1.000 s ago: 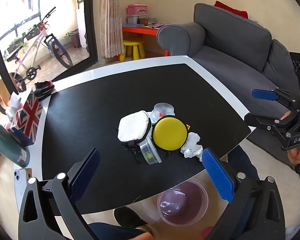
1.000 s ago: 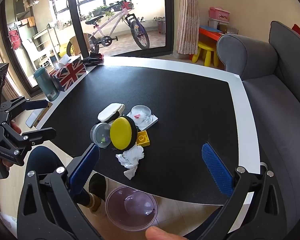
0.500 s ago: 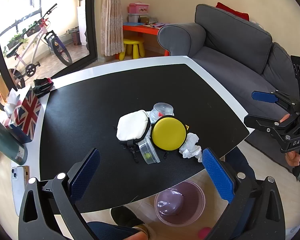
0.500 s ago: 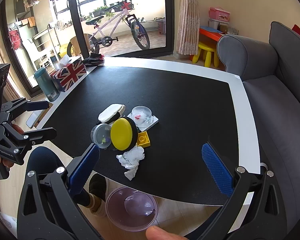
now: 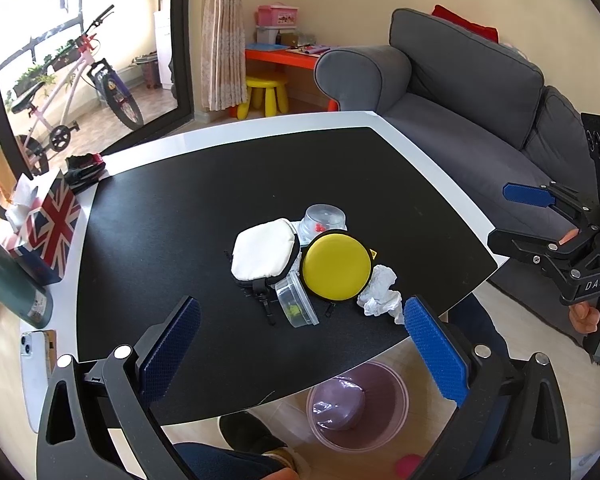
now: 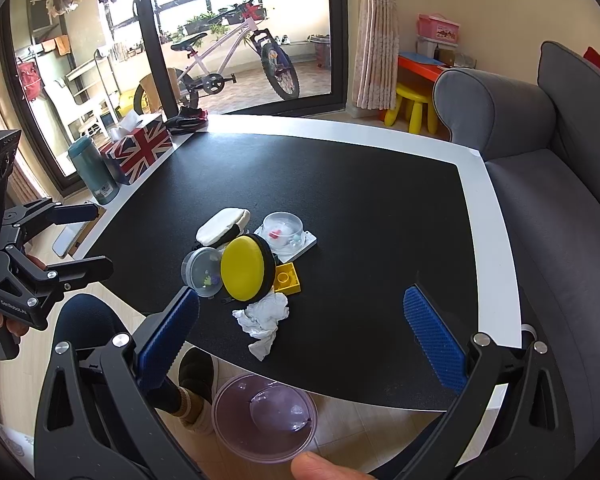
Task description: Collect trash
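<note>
A crumpled white tissue [image 5: 380, 291] [image 6: 265, 316] lies near the front edge of the black table [image 5: 204, 216] [image 6: 360, 200], beside a round yellow case [image 5: 336, 265] [image 6: 243, 268]. A purple lined trash bin [image 5: 356, 404] [image 6: 265, 416] stands on the floor below that edge. My left gripper [image 5: 300, 344] is open and empty above the front edge, also showing in the right wrist view [image 6: 80, 240]. My right gripper [image 6: 300, 332] is open and empty, right of the tissue, also showing in the left wrist view [image 5: 516, 216].
A white pouch [image 5: 264, 250], two clear containers [image 5: 325, 219] [image 5: 296, 304] and a yellow brick [image 6: 287, 278] cluster mid-table. A Union Jack tissue box [image 5: 48, 224], teal bottle [image 5: 12, 280] and phone [image 5: 34, 368] stand at the left edge. A grey sofa [image 5: 460, 92] is on the right.
Both grippers have drifted only slightly; the view has shifted a little. Nothing was taken hold of or let go.
</note>
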